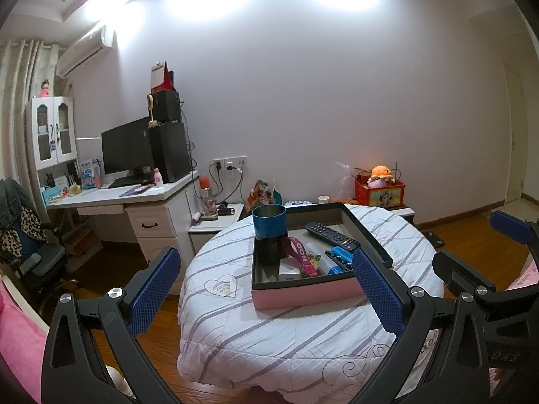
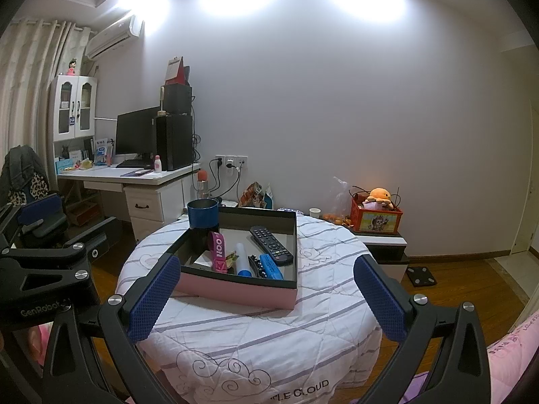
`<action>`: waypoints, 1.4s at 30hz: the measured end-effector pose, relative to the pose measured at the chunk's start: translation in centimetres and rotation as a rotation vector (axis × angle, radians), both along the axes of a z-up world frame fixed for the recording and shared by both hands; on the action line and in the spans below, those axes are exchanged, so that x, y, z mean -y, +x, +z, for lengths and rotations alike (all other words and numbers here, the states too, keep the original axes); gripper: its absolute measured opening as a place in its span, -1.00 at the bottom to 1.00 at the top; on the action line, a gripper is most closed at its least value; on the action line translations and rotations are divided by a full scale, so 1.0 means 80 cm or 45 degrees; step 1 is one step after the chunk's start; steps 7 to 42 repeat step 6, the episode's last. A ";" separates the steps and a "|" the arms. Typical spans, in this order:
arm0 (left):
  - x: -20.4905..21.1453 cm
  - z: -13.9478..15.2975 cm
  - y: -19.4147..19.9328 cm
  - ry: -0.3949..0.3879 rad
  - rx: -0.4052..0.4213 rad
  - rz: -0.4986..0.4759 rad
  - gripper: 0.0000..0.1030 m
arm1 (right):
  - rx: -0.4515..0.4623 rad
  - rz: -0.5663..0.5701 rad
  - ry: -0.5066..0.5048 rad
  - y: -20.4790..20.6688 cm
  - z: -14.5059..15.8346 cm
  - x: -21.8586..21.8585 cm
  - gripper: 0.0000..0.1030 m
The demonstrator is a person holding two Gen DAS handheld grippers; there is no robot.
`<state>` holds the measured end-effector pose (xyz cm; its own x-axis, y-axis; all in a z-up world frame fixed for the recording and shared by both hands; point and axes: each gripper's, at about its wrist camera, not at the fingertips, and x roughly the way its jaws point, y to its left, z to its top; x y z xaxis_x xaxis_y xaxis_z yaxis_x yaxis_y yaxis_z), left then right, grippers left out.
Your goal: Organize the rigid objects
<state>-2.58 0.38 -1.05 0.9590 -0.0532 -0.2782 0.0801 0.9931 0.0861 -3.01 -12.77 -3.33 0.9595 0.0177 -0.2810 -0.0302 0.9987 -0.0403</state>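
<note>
Left wrist view: the left tool (image 1: 266, 289) is being held wide open and empty before the pink box (image 1: 303, 294) on the quilt-covered desk (image 1: 269, 343). The remote (image 1: 331, 235), blue-sleeved cup (image 1: 269, 225) and small items inside are being partly hidden by the box walls. The right tool (image 2: 264, 298) is likewise being held open, empty.

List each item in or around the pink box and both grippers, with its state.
Left gripper: open, empty.
Right gripper: open, empty.
Pink box: lidless, on the quilt.
Blue cup: upright in the box.
Remote: lying flat in the box.
</note>
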 end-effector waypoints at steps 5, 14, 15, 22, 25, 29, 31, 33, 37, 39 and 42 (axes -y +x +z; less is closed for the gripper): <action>0.000 0.000 0.000 0.003 -0.005 0.003 1.00 | -0.006 -0.002 -0.001 0.000 -0.001 -0.001 1.00; 0.000 0.000 0.000 0.005 -0.008 0.003 1.00 | -0.006 0.001 -0.001 0.000 -0.002 -0.001 1.00; 0.000 0.000 0.000 0.005 -0.008 0.003 1.00 | -0.006 0.001 -0.001 0.000 -0.002 -0.001 1.00; 0.000 0.000 0.000 0.005 -0.008 0.003 1.00 | -0.006 0.001 -0.001 0.000 -0.002 -0.001 1.00; 0.000 0.000 0.000 0.005 -0.008 0.003 1.00 | -0.006 0.001 -0.001 0.000 -0.002 -0.001 1.00; 0.000 0.000 0.000 0.005 -0.008 0.003 1.00 | -0.006 0.001 -0.001 0.000 -0.002 -0.001 1.00; 0.000 0.000 0.000 0.005 -0.008 0.003 1.00 | -0.006 0.001 -0.001 0.000 -0.002 -0.001 1.00; 0.000 0.000 0.000 0.005 -0.008 0.003 1.00 | -0.006 0.001 -0.001 0.000 -0.002 -0.001 1.00; 0.000 0.000 0.000 0.005 -0.008 0.003 1.00 | -0.006 0.001 -0.001 0.000 -0.002 -0.001 1.00; 0.000 0.000 0.000 0.005 -0.008 0.003 1.00 | -0.006 0.001 -0.001 0.000 -0.002 -0.001 1.00; 0.000 0.000 0.000 0.005 -0.008 0.003 1.00 | -0.006 0.001 -0.001 0.000 -0.002 -0.001 1.00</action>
